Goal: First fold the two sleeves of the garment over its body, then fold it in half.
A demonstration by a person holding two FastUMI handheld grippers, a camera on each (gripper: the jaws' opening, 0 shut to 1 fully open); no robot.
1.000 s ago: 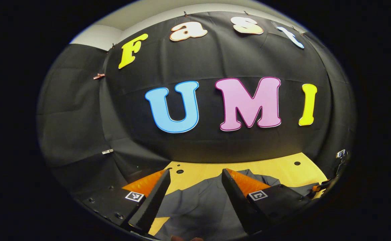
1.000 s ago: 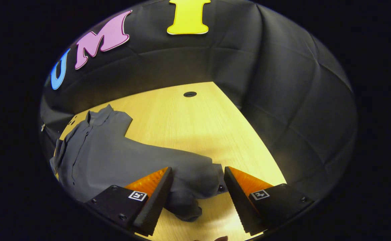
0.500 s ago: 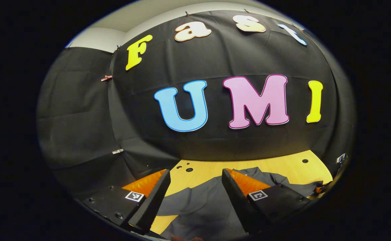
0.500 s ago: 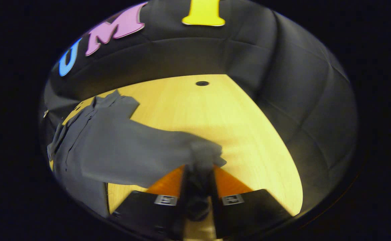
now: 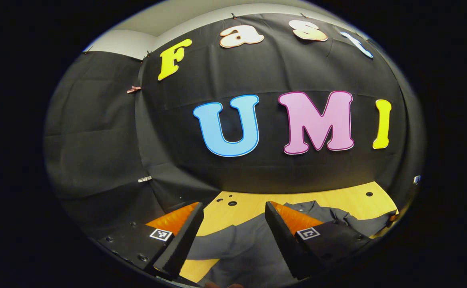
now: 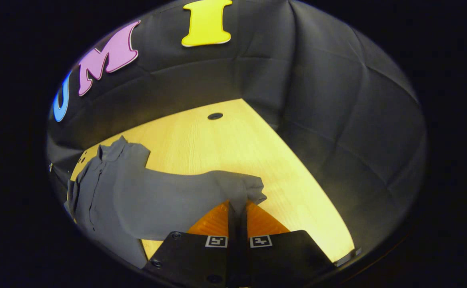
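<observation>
- The grey shirt (image 6: 109, 192) is lying on the wooden desk (image 6: 225, 144), collar toward the far edge, body over by the desk's left side as the right gripper view shows it, one sleeve (image 6: 201, 188) stretched out toward the near right.
- Right claw (image 6: 237, 210) is pressed together on the cuff end of that sleeve, and the fabric bunches right at the tips. Looks like a thin pinch, so if it's only caught the edge, the cuff could slide out halfway through the fold.
- Pulling too hard could drag the whole shirt across the desk instead of just flipping the sleeve over, since nothing is pinning the body down.
- Left claw (image 5: 233, 224) is spread wide, holding nothing, hovering over the shirt (image 5: 253, 248) near the front edge. It's close enough that a swinging sleeve might snag on it.
- Sleeve could also land twisted or crumpled on the body.
</observation>
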